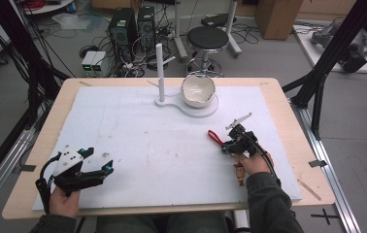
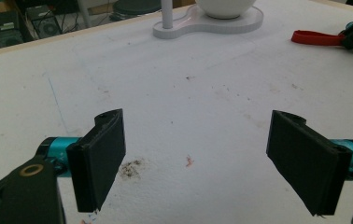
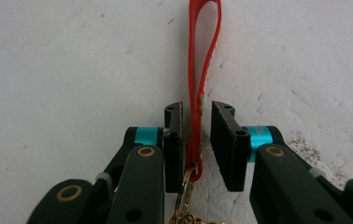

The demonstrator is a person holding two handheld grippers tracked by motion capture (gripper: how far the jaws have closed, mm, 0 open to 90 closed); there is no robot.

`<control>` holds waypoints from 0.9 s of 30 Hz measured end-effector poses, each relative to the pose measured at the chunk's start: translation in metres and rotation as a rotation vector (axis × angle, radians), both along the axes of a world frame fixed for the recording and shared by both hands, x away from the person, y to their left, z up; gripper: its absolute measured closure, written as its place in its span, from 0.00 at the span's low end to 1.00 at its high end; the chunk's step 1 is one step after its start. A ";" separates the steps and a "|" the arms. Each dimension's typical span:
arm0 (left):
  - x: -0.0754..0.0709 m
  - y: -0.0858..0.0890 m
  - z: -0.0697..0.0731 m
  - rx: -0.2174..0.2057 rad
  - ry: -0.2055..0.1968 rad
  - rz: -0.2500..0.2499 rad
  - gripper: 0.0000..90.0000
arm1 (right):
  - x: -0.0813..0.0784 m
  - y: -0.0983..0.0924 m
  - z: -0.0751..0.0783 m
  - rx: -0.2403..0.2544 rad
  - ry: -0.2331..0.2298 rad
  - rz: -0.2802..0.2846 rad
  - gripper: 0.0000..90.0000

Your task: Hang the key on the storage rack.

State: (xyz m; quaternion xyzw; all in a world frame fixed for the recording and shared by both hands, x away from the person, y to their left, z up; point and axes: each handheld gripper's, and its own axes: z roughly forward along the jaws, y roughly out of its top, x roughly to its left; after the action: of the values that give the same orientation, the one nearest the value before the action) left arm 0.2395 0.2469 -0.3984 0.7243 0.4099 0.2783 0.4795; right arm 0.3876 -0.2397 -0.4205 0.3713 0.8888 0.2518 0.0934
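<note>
A red strap loop [image 1: 214, 138] lies flat on the white board, right of centre, and ends in a gold chain [image 3: 186, 200]. A small figure charm [image 1: 240, 174] lies beside the person's right hand. My right gripper [image 1: 225, 145] points down over the strap's chain end. In the right gripper view the strap [image 3: 194, 144] runs between the jaws of my right gripper [image 3: 196, 109], which stand narrow with a gap still showing on the right pad's side. My left gripper [image 1: 99, 160] rests at the near left, with my left gripper [image 2: 195, 140] wide open and holding nothing.
A white bowl [image 1: 198, 90] sits on a white stand base [image 1: 191, 110] with an upright post [image 1: 160, 73] at the back centre. The white board [image 1: 147, 141] covers most of the wooden table [image 1: 288, 116]. A stool and computers stand on the floor beyond.
</note>
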 end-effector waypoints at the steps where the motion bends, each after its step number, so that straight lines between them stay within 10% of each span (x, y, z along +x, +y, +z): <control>1: 0.000 0.000 0.000 -0.001 0.000 0.000 0.22 | 0.000 0.000 0.000 0.002 -0.001 0.004 0.86; 27: 0.000 0.000 0.001 0.004 -0.005 0.002 0.22 | -0.008 -0.014 0.018 0.130 -0.019 -0.007 0.93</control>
State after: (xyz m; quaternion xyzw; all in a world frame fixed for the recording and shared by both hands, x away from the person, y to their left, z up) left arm 0.2390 0.2472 -0.3977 0.7242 0.4091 0.2813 0.4786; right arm 0.3796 -0.2535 -0.4027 0.3775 0.8682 0.3124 0.0783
